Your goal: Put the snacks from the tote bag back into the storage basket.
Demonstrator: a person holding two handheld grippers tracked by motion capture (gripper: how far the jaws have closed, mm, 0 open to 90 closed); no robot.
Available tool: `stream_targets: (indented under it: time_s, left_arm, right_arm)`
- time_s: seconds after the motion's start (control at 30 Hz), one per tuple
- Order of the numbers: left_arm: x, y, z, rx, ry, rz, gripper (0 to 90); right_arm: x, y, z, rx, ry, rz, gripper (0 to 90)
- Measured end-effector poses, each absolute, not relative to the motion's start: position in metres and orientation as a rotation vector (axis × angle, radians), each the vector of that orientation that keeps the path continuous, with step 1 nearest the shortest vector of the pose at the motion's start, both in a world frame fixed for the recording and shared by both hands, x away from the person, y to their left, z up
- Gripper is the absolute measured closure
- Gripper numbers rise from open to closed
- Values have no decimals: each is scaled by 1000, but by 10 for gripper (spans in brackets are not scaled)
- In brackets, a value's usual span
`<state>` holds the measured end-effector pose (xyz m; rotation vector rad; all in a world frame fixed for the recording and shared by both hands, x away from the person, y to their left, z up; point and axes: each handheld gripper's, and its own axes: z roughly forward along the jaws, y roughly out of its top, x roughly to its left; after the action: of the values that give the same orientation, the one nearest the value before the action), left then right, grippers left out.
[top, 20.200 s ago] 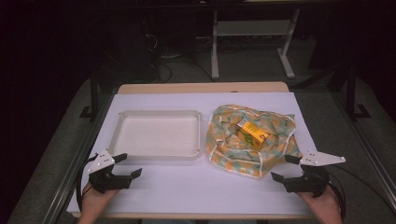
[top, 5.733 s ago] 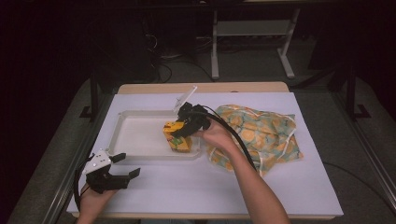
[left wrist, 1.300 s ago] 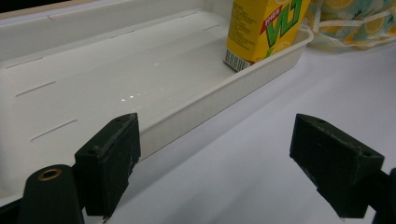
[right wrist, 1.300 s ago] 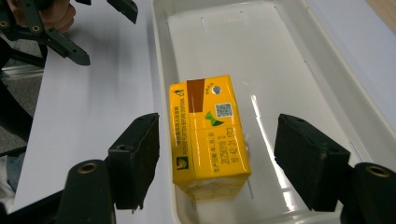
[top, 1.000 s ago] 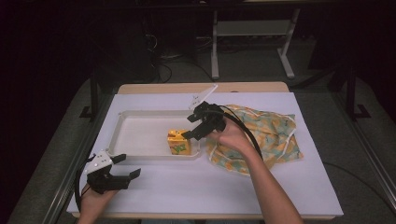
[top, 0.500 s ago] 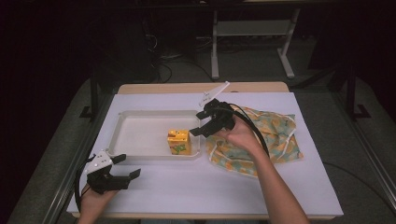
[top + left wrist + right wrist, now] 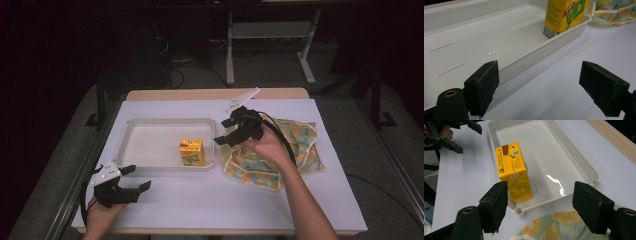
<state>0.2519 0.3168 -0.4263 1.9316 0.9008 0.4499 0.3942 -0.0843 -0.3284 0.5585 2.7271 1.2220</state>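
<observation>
1. The right gripper (image 7: pixel 231 131) hangs above the table at about 1 o'clock from the table's middle in the high view, over the left edge of the patterned cloth bag (image 7: pixel 280 155); its jaws are spread wide with nothing between them, and they point toward 9 o'clock, at the tray.
2. In the right gripper view the same gripper (image 7: pixel 546 207) shows both black jaws far apart, with the yellow juice carton (image 7: pixel 513 172) just beyond the left jaw and clear of it.
3. The left gripper (image 7: pixel 131 179) sits low at about 7 o'clock on the table, just in front of the tray's near-left corner; its jaws also stand wide and hold nothing.
4. In the left gripper view (image 7: pixel 544 90) the jaws frame bare white tabletop, and the left jaw seems to overlap the tray's near wall, though whether it touches is hard to tell.
5. The yellow juice carton stands upright inside the white tray (image 7: pixel 150 122), in its near-right corner, close against the rim.
6. The white tray lies at about 10 o'clock from the table's middle, its long side running left to right.
7. The patterned cloth bag lies flat at 3 o'clock of the tray, just beside its right end, printed with orange citrus slices
</observation>
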Motion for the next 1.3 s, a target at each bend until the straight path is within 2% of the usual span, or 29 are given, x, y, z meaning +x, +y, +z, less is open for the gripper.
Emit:
stream_targets:
  time_s: [1.3]
  left_arm:
    - [252, 317, -427, 1938, 903, 456, 158]
  right_arm:
    - [367, -172, -350, 837, 2665, 1206, 276]
